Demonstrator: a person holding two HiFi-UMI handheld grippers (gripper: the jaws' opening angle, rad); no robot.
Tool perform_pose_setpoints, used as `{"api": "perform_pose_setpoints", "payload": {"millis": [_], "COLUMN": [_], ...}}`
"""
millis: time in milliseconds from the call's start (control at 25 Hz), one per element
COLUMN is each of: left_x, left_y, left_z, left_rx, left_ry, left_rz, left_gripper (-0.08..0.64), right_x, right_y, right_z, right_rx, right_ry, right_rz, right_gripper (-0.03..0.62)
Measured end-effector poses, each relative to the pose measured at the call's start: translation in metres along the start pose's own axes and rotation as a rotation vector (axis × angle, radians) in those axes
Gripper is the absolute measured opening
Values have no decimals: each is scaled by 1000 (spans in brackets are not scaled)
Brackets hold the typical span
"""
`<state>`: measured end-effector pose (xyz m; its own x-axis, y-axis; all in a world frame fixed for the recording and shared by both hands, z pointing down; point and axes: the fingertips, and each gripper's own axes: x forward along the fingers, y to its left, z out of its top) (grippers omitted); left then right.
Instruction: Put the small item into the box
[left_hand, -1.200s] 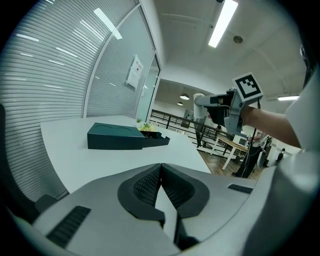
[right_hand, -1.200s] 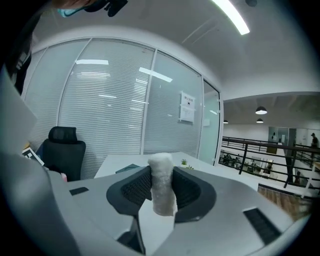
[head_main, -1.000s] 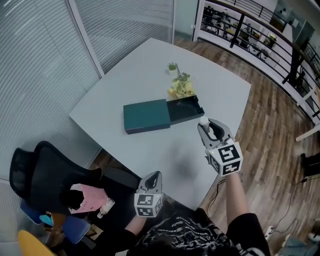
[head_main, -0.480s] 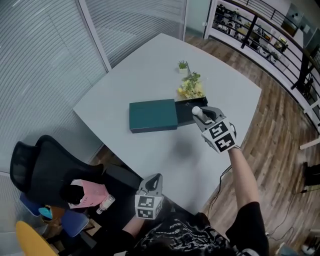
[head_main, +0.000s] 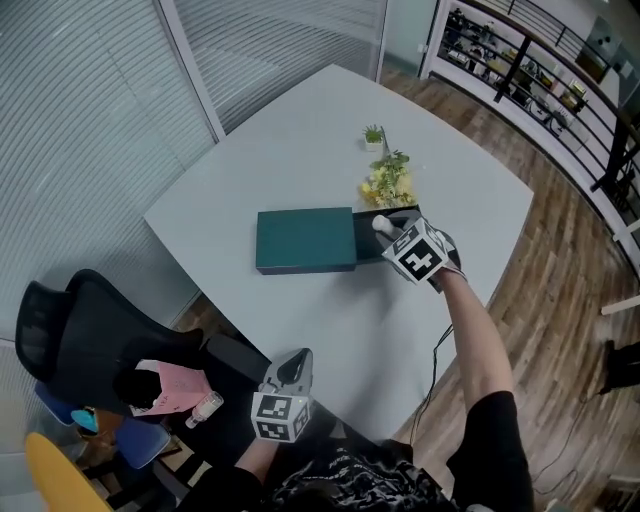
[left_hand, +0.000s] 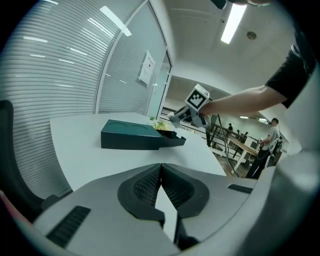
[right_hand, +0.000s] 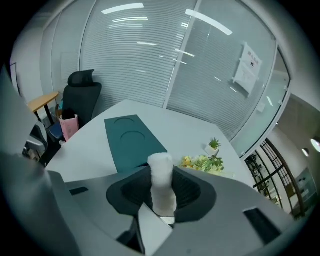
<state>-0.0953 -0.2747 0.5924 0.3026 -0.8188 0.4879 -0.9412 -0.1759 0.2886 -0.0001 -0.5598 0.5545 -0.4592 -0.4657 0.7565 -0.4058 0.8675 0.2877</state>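
A dark green box (head_main: 305, 240) lies mid-table, its lid slid left so the black open tray (head_main: 400, 216) shows at its right end. My right gripper (head_main: 386, 230) hovers over that tray, shut on a small white cylindrical item (head_main: 380, 224). In the right gripper view the white item (right_hand: 161, 182) stands upright between the pads, with the green lid (right_hand: 131, 140) beyond it. My left gripper (head_main: 293, 372) hangs at the table's near edge, shut and holding nothing. In the left gripper view its jaws (left_hand: 161, 177) meet, and the box (left_hand: 132, 136) lies ahead.
Yellow flowers with green leaves (head_main: 385, 182) and a tiny potted plant (head_main: 373, 136) sit just behind the box. A black office chair (head_main: 90, 345) with a pink bag (head_main: 170, 388) stands at the near left. Wooden floor lies right of the white table (head_main: 250, 160).
My right gripper has carried the white item from the table's near right side up and left to above the open tray. The left gripper has barely moved.
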Motion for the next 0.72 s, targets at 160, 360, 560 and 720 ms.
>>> {"api": "perform_pose_setpoints", "payload": {"millis": [160, 360, 560, 720], "left_x": [11, 14, 16, 12], "left_y": [5, 5, 13, 25], "left_z": [25, 50, 62, 60], "left_rx": [-40, -58, -46, -67], "left_ry": [-61, -116, -138, -127], "left_rz": [8, 8, 23, 57], "left_gripper": [18, 18, 18, 18], "right_x": [31, 63, 93, 107], "right_y": [3, 17, 8, 10], "right_z": [-11, -33, -45, -57], "right_rx": [-26, 41, 151, 169], "right_ry": [76, 188, 238, 296], "right_rz": [64, 181, 185, 195], "right_gripper": [137, 138, 140, 140]}}
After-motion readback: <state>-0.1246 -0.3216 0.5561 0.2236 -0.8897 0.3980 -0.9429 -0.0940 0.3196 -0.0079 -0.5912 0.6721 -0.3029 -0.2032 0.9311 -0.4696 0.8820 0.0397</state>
